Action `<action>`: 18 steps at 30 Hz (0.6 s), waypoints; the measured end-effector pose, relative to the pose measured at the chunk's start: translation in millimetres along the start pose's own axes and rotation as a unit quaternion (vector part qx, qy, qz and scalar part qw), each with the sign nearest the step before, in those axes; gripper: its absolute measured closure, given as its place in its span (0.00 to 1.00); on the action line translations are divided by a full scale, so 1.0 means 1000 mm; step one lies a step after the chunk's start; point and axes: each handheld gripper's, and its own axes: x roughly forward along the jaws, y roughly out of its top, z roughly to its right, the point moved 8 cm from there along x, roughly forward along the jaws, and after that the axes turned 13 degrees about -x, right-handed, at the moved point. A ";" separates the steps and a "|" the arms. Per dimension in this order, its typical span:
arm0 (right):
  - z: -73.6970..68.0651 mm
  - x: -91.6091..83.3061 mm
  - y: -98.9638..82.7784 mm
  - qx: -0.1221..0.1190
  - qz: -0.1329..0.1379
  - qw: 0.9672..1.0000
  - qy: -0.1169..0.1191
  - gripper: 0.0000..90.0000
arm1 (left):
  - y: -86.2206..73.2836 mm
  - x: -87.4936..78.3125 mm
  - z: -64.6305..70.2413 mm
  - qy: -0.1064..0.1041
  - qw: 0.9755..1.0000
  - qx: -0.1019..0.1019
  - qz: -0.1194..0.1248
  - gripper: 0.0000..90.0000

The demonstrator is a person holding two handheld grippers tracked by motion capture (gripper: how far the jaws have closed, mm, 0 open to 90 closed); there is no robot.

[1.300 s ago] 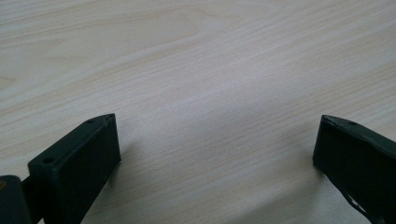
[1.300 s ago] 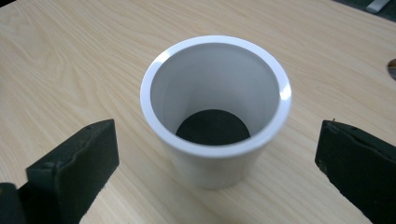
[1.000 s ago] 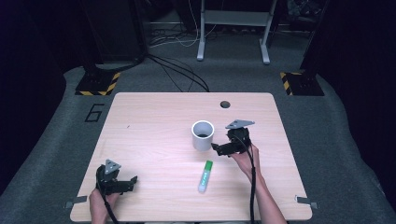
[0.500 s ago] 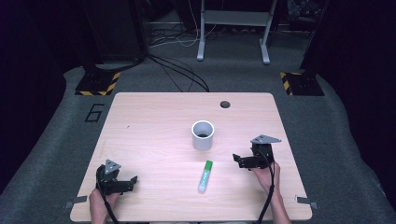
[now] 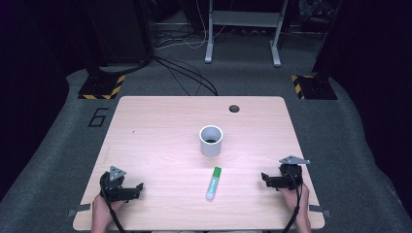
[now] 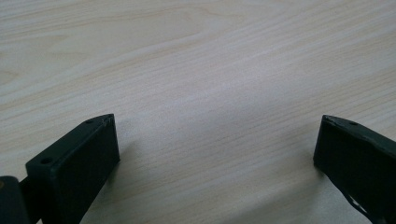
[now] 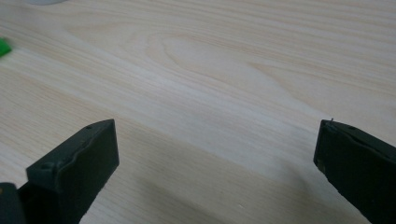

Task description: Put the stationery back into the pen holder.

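Observation:
A white cup stands upright near the middle of the light wooden table. In front of it lies a white marker with a green cap, cap end toward the cup. My left gripper rests at the table's front left, jaws wide open over bare wood. My right gripper sits at the front right, also open, with nothing between its jaws. The marker's green cap peeks in at the left edge of the right gripper view.
A round cable hole lies near the table's far edge. Beyond the table are grey carpet, black cables, a white desk frame and hazard-striped bases.
My right gripper has pulled back from beside the cup to the table's front right edge and lowered toward the wood. The left gripper, cup and marker have not moved.

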 end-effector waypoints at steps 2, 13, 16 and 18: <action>0.002 0.000 -0.003 0.008 0.002 1.000 -0.003 0.00 | 0.000 0.000 0.003 0.003 1.000 0.002 -0.007 0.00; 0.004 0.006 -0.008 -0.004 -0.009 1.000 -0.013 0.00 | 0.010 -0.008 0.041 -0.031 0.999 0.003 0.006 0.00; 0.004 0.008 -0.009 -0.020 -0.019 0.999 -0.031 0.00 | 0.011 -0.010 0.053 -0.043 0.999 0.011 0.001 0.01; 0.004 0.008 -0.009 -0.016 -0.021 0.999 -0.032 0.00 | 0.013 -0.009 0.063 -0.047 0.999 0.014 0.006 0.01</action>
